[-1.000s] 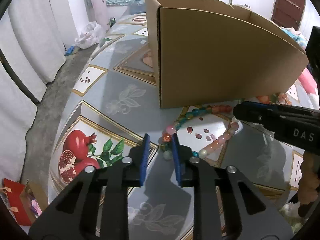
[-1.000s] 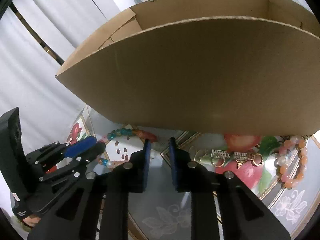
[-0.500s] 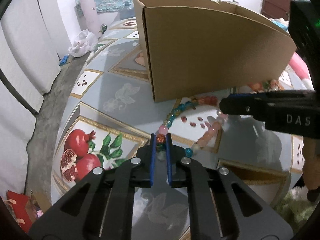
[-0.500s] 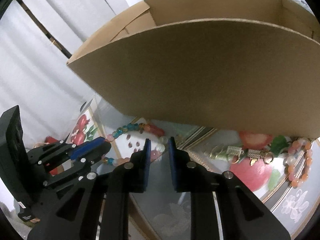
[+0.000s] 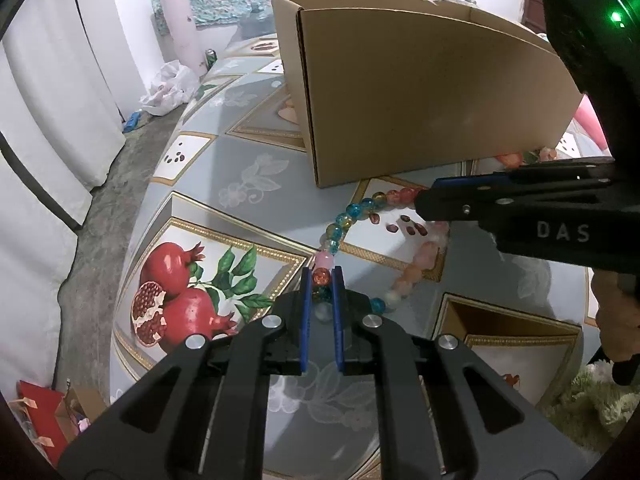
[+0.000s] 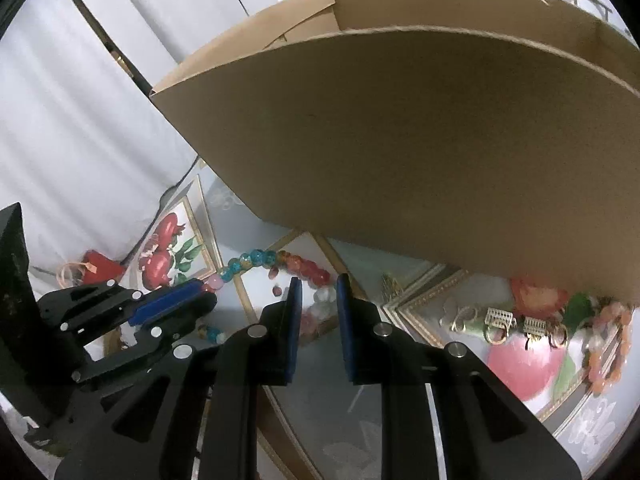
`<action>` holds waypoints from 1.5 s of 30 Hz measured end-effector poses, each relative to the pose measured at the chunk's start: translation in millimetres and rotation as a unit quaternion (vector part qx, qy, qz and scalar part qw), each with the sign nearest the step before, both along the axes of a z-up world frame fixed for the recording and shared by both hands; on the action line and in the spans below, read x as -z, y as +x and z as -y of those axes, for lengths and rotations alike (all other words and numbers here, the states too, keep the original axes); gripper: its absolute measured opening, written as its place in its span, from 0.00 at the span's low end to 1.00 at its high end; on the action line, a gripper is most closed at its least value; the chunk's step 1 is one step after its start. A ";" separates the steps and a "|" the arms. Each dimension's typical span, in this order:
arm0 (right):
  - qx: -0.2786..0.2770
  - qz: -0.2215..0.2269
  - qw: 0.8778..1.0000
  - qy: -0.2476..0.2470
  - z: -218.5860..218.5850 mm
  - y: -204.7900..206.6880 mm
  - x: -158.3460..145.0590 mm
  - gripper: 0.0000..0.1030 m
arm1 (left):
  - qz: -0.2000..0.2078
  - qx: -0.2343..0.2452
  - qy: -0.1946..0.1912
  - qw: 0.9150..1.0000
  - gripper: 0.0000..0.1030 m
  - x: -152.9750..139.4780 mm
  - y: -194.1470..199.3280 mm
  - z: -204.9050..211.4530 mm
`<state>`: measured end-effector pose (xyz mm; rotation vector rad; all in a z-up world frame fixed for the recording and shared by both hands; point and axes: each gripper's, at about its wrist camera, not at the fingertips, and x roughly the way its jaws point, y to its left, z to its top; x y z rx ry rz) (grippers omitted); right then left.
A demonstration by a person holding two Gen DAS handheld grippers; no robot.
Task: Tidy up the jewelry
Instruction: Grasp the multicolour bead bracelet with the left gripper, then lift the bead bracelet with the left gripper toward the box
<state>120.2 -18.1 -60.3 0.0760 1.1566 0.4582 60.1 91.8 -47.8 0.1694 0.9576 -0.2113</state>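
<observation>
A loop of blue, yellow, red and pink beads [image 5: 340, 224] lies on the fruit-print tablecloth in front of a cardboard box [image 5: 420, 100]. My left gripper [image 5: 322, 280] is shut on the near part of this bead strand, with an orange bead pinched between its blue pads. My right gripper [image 6: 319, 283] hovers over the far side of the same loop [image 6: 256, 260]. Its jaws stand a narrow gap apart, with pale beads showing through the gap but not pressed. The left wrist view shows it from the side [image 5: 424, 200], by the red beads.
The open-topped box [image 6: 400, 140] stands close behind both grippers. To its right lie gold earrings [image 6: 496, 320] and an orange bead bracelet [image 6: 612, 344]. The table edge [image 5: 132, 240] drops to a grey floor on the left. A hand [image 5: 616, 320] holds the right gripper.
My left gripper's jaws have closed onto the bead strand. My right gripper has shifted left along the box front to the loop's far side, keeping the same narrow gap.
</observation>
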 end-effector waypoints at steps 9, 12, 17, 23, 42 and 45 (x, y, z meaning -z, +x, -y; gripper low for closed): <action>-0.024 0.025 0.997 -0.069 -23.9 -0.9 -0.3 0.11 | 0.002 -0.002 -0.002 1.000 0.09 -0.5 2.6 -0.3; -0.024 0.020 0.998 -0.061 -23.8 -0.8 0.9 0.10 | 0.005 -0.003 0.000 1.000 0.09 -0.4 3.0 -1.1; -0.019 0.017 0.999 -0.039 -14.1 -5.2 -2.4 0.09 | 0.008 -0.006 -0.003 1.000 0.08 -4.2 3.3 -2.9; -0.013 0.040 0.999 -0.018 -1.3 -15.9 -24.2 0.09 | 0.023 0.003 -0.027 0.999 0.08 -32.7 -4.8 -4.9; -0.011 0.178 0.983 0.049 38.7 -23.9 -153.8 0.09 | 0.165 0.050 -0.069 0.983 0.08 -157.6 -3.3 7.0; -0.001 0.188 0.981 0.051 45.5 -12.3 -161.7 0.09 | 0.186 0.059 -0.067 0.978 0.08 -169.9 8.3 15.0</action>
